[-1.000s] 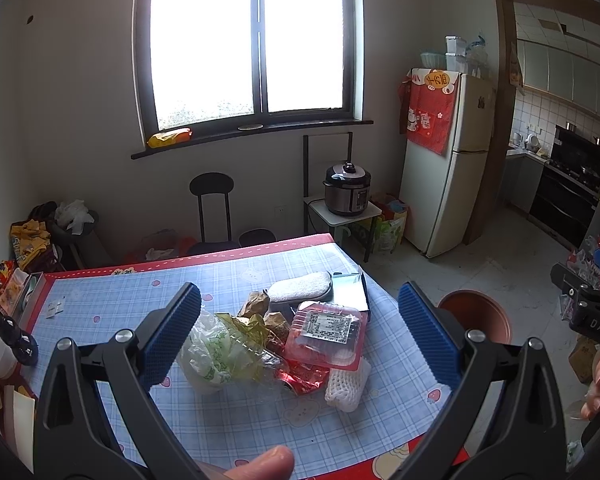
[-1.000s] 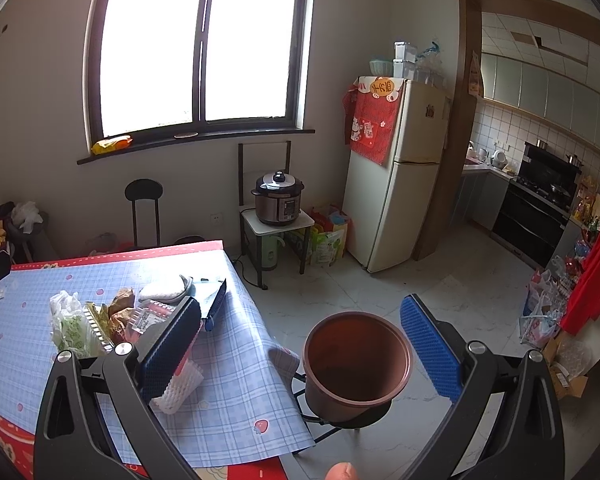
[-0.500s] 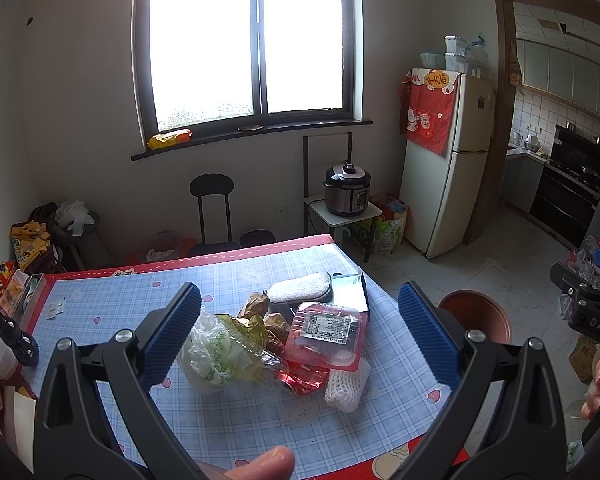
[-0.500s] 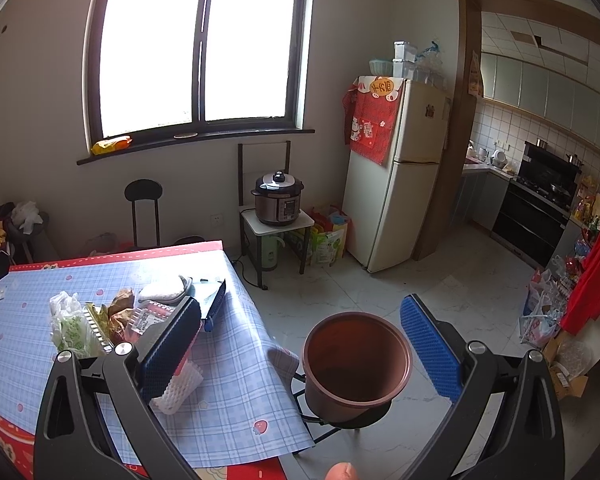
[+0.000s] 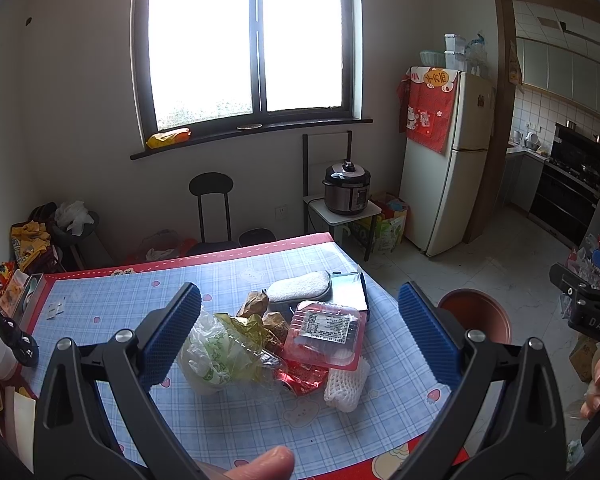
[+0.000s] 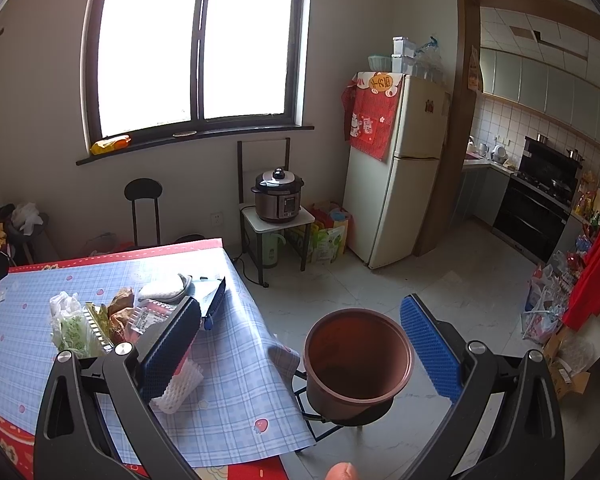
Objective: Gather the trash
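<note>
A heap of trash lies on the blue checked table (image 5: pixel 228 424): a clear plastic bag (image 5: pixel 214 356), a red food tray with a label (image 5: pixel 326 330), a white foam net (image 5: pixel 348 384), brown wrappers (image 5: pixel 256 304) and a white sponge pad (image 5: pixel 300 286). My left gripper (image 5: pixel 300 332) is open and empty, held above and short of the heap. My right gripper (image 6: pixel 300 340) is open and empty, off the table's right edge above the brown bin (image 6: pixel 358 360). The heap also shows in the right wrist view (image 6: pixel 116 320), and the bin in the left wrist view (image 5: pixel 476 316).
A black tablet-like item (image 5: pixel 350 290) lies behind the heap. Bottles and packets (image 5: pixel 4 336) crowd the table's left edge. A rice cooker on a stand (image 5: pixel 346 192), a black chair (image 5: pixel 212 208) and a fridge (image 5: pixel 446 160) stand beyond the table.
</note>
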A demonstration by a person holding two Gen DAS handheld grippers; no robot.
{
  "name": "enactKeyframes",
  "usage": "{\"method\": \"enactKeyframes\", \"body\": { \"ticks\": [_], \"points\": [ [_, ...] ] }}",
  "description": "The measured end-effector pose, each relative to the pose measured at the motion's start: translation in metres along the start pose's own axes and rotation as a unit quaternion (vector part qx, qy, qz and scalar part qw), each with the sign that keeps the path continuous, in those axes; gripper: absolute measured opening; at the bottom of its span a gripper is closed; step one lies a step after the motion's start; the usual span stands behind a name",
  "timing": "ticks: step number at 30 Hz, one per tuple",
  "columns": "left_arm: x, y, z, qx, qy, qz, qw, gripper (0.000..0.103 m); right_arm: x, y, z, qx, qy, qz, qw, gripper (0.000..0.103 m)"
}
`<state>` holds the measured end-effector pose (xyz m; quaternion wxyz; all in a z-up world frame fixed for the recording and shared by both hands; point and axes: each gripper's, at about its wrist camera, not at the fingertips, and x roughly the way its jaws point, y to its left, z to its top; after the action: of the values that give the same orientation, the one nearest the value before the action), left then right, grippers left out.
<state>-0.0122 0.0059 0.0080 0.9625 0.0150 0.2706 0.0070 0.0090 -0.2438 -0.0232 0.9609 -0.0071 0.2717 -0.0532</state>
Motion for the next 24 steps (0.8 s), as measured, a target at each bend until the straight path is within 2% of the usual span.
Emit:
{"method": "enactKeyframes", "body": {
  "ticks": [12,24],
  "points": [
    [0.000,0.000,0.001,0.000,0.001,0.000,1.0000,0.097,0.003,0.000,-0.001,0.001,0.001,0.001,1.000,0.098],
    [0.001,-0.003,-0.010,-0.023,0.007,0.029,0.9993,0.098,0.021,-0.006,-0.006,-0.021,0.019,0.022,0.999,0.098]
  ]
}}
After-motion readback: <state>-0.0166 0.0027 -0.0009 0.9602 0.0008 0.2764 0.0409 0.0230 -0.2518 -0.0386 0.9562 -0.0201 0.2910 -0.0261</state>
